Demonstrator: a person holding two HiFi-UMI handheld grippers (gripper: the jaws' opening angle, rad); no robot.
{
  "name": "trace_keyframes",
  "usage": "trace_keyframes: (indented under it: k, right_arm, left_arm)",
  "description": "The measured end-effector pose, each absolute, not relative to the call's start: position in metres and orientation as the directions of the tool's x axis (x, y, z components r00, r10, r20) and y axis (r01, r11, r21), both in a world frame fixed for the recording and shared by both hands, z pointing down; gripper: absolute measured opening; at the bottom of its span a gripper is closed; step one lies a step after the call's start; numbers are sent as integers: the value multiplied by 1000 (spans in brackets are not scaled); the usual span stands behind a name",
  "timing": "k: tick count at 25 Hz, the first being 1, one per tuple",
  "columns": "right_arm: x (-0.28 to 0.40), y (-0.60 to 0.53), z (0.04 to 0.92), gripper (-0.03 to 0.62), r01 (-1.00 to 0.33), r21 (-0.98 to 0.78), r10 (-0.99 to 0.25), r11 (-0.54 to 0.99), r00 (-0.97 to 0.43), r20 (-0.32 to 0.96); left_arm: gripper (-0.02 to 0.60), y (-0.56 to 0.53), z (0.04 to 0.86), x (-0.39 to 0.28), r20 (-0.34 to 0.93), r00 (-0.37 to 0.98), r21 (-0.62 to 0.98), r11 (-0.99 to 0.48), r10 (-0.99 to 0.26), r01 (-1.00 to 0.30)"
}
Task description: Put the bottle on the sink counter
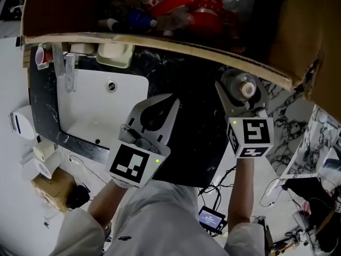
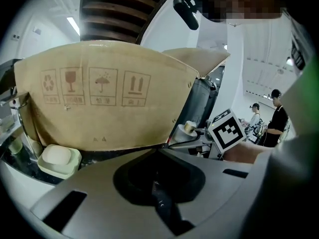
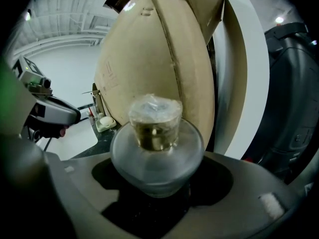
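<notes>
**Bottle clamped in the right tongs, hanging over bare counter beside the basin**

The right tongs (image 1: 242, 101) are clamped on the clear bottle (image 1: 234, 81). The right gripper view shows its rounded shoulder wedged between the jaws and the film-wrapped cap (image 3: 155, 118) rising above them. From the head view the cap (image 1: 246, 90) points up toward the camera, so the long axis looks roughly upright, cap end up.

The bottle hangs just in front of the lower edge of the cardboard box (image 1: 298, 31) and over the dark marble sink counter (image 1: 197, 143), to the right of the white basin (image 1: 96, 105). Whether its base touches the stone is hidden by the tongs.

The left tongs (image 1: 169, 106) have their jaws together on nothing, and they hover between the basin and the bottle.

The coming move turns on what lies below. Bare counter seems to sit under and just inward of the bottle, so lowering it straight down with the right hand should set it on its base. Drifting left would bring it toward the basin's rim, where it could tip in.
</notes>
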State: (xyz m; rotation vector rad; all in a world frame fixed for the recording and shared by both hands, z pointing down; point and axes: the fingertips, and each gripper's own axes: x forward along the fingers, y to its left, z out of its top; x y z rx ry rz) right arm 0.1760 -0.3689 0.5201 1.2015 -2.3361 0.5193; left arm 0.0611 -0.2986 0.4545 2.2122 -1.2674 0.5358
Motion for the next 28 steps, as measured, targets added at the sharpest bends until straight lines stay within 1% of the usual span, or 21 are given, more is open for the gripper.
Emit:
trace_keyframes:
  k: [10, 15, 28]
  right_arm:
    - [174, -386, 560, 345, -815, -114, -600, 568, -505, 620]
    - [171, -387, 568, 345, -795, -76, -574, 602, -497, 651]
    - [171, -386, 566, 347, -813, -104, -595, 573, -500, 629]
  left_arm:
    - [6, -306, 479, 64, 602, 484, 254, -422, -635, -870]
    - [6, -307, 487, 65, 610, 484, 256, -421, -627, -870]
    - [6, -303, 482, 71, 603, 499, 254, -443, -623, -860]
